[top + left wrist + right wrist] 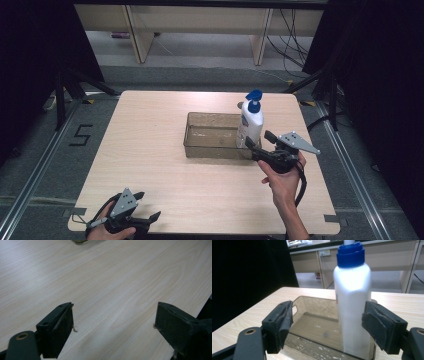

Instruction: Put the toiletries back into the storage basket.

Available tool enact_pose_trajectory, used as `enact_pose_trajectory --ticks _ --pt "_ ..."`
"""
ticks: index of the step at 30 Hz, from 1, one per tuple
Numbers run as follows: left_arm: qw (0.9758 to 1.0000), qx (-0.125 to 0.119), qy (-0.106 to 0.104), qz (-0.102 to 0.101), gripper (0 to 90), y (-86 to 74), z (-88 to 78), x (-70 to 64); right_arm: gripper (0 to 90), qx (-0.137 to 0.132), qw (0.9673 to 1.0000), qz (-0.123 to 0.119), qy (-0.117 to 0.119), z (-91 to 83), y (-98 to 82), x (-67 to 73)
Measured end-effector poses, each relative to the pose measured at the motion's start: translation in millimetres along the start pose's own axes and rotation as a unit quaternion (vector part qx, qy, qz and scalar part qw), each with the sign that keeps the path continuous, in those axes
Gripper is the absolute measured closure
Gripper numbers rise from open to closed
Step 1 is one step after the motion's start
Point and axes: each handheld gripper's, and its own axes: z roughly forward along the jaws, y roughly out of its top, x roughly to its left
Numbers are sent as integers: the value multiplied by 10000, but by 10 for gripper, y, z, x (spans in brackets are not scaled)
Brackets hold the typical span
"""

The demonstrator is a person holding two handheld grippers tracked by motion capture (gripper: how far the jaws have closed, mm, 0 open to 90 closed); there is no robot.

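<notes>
Key bit: bottle [250, 122] stands upright in tub [197, 134], at tub's right end, long axis vertical, blue pump cap on top. Right claw [259, 142] just beside tub's right end, level, pointing at bottle; jaws wide apart. Bottle [353, 307] sits between pads, hugging right one; contact hard to call, left pad clear. Not gripped yet imo. Left claw [147, 207] well apart from tub, near worktop [150, 150] front edge, wide open, holding nothing. Tub wall could snag a low grab.
</notes>
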Motion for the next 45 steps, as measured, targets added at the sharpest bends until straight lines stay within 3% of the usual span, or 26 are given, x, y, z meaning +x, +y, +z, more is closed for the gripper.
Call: enact_pose_trajectory --ticks 3,6,7,9,11,12,15,20,26,29,32,34,36,37,38,40,43,44,45 --pt "10000 3 4 22 148 1 1 3 248 2 10000 32 91 6 -18 21" --pt "10000 -66 5 -40 148 -2 7 -2 248 46 10000 -12 53 1 -25 27" --pt "10000 -68 3 -40 148 -3 6 -2 248 70 9999 75 31 4 -35 45" --pt "10000 -63 4 -22 147 -2 6 -2 247 95 9999 -25 48 7 -48 46" --pt "10000 -59 2 -16 148 -2 6 -1 247 111 9998 60 122 3 -56 68" --pt "10000 -62 5 -24 148 -2 6 -1 247 97 9999 -44 108 -2 -55 63" --pt "10000 -74 8 -57 148 -3 5 -4 247 132 9997 57 186 -2 -71 93" --pt "10000 -27 19 -31 148 0 -2 2 247 147 9997 -65 180 -6 -103 110" --pt "10000 -30 26 -37 148 -1 -3 4 247 230 9994 21 265 -10 -133 150" --pt "10000 -29 30 -36 147 -1 -3 5 248 203 9994 -103 268 -5 -142 151" --pt "9999 -73 14 -96 148 -2 2 -3 247 186 9993 13 324 -9 -155 170" --pt "9999 -78 12 -95 148 -2 1 -3 247 182 9994 -67 304 -6 -165 168" --pt "10000 52 64 52 147 1 -13 20 247 204 9992 26 345 -10 -175 185" --pt "9999 -79 12 -88 148 -2 1 -1 247 218 9991 -18 361 -6 -182 183" --pt "9999 -79 15 -84 148 -2 1 -1 246 237 9989 48 403 -2 -190 198" --pt "9999 57 68 69 148 1 -14 22 245 282 9987 46 427 -5 -192 208" --pt "10000 48 66 52 148 1 -12 20 236 291 9986 -95 436 -6 -203 218" --pt "9999 -77 13 -94 147 -2 1 -2 234 322 9986 -68 412 -7 -207 228" --pt "10000 26 65 37 147 0 -10 19 231 314 9985 -86 429 -7 -211 231"
